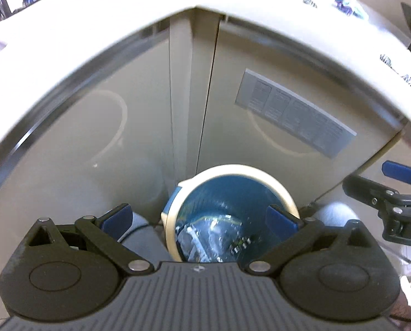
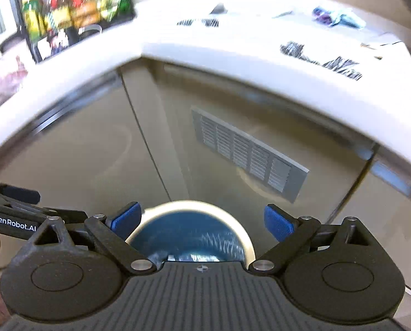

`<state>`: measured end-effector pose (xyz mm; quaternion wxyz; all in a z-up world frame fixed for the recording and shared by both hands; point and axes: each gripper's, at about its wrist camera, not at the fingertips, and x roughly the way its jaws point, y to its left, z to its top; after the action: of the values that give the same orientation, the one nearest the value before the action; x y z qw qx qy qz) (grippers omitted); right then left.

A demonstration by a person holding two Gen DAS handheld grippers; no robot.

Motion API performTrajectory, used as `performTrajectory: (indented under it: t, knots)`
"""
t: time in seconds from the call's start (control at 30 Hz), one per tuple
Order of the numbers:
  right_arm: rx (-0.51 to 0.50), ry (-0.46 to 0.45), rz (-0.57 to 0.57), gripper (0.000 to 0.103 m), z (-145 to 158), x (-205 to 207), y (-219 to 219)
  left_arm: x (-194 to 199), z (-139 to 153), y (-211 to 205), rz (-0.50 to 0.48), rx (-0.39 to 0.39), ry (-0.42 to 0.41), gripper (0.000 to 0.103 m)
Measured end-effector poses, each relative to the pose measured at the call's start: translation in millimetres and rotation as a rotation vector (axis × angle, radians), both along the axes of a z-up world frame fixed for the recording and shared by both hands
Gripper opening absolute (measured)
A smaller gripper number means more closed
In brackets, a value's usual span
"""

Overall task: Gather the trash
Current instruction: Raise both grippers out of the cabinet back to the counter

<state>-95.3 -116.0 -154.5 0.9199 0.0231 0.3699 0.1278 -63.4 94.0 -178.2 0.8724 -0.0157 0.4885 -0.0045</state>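
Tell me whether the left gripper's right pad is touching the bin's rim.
Cannot tell. In the left wrist view the left gripper's right pad overlaps the bin opening, but depth is unclear.

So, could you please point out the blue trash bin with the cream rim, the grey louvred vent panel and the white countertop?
Blue trash bin with cream rim [image 1: 233,169]: left wrist view, far rim.
Grey louvred vent panel [image 2: 246,151]: right wrist view, slatted middle.
White countertop [image 2: 233,52]: right wrist view, front edge.
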Motion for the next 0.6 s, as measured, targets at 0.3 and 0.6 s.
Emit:
performTrajectory:
  t: [0.3, 0.6]
  knots:
    - [0.008, 0.009, 0.008, 0.098, 3.2, -8.9, -4.0, -2.2, 9.8, -9.4, -0.038, 0.030, -0.021, 0.103]
    - [0.010, 0.004, -0.002, 0.099, 2.9, -5.7, -1.3, 0.4, 12.3, -6.1, -0.036, 0.029, -0.031, 0.103]
